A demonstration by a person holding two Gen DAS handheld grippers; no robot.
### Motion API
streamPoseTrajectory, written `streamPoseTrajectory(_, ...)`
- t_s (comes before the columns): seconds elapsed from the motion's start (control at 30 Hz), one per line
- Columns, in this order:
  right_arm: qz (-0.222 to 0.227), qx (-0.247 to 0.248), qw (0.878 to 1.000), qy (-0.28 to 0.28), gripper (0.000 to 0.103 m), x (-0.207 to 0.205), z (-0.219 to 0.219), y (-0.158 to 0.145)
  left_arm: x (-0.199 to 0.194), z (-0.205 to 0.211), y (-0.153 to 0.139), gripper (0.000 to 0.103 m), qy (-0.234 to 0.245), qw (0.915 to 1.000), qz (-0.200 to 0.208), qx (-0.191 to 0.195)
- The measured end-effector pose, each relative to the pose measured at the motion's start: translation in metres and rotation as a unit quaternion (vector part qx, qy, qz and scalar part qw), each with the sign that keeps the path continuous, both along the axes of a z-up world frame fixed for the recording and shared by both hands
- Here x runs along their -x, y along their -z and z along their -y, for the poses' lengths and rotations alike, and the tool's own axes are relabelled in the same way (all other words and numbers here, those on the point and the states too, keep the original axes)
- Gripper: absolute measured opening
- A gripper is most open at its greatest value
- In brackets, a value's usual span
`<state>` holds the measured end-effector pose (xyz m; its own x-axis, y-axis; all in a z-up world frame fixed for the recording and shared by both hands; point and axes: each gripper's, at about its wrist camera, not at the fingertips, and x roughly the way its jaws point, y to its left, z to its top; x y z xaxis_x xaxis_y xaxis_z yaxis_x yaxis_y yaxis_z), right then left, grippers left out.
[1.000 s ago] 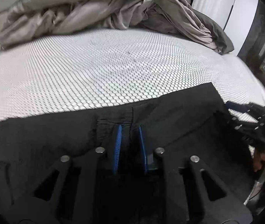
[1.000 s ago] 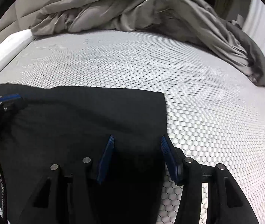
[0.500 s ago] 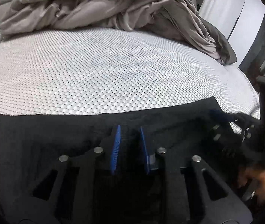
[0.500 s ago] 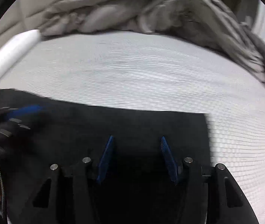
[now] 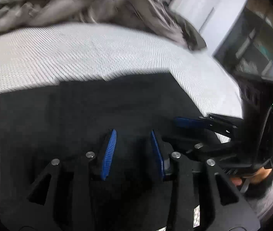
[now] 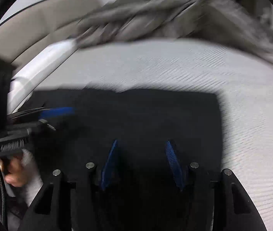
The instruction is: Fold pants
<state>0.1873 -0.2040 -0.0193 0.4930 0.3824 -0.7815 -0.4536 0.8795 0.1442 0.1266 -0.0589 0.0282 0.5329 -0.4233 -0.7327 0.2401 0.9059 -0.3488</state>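
Left tongs (image 5: pixel 133 150) spread to a moderate gap, blue pads clear on both sides, nothing pinched between them. Right tongs (image 6: pixel 142 163) spread wider, likewise gripping nothing. Both poised low over the black pants (image 6: pixel 146 115), close above the cloth; actual contact impossible to judge against so dark a fabric.

Pants lying flat on the near part of the bed (image 6: pixel 175 67), a neat dark rectangle with a straight far edge and a square right corner, apparently folded at least once already. In the left view, the right tongs visible at the pants' right side, just beside the left pair. Crumpled grey blanket (image 5: pixel 78 5) heaped along the far side of the bed, well apart from the pants.

Likely troubles: both views smeared by motion, so a hurried pinch could catch only the top layer and peel the stack open instead of carrying it over. A grip taken off the corner could skew the next fold. With the 2 pairs so near each other, a knock between them quite possible.

Count: 2 tongs, 1 pants, 1 blanket, 1 bed.
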Motion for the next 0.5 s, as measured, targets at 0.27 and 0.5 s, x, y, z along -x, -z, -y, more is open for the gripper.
streamPoseTrajectory(0.27,0.054,0.146,0.985,0.076,0.057,0.012,0.057,0.017,0.041,-0.014,-0.006,0.043,-0.005,0.9947,0.040,-0.094)
streamPoseTrajectory(0.5,0.060,0.047,0.997,0.027,0.057,0.042,0.059,-0.008,0.053,0.028,-0.016,0.050,0.060,0.9921,0.056,-0.095)
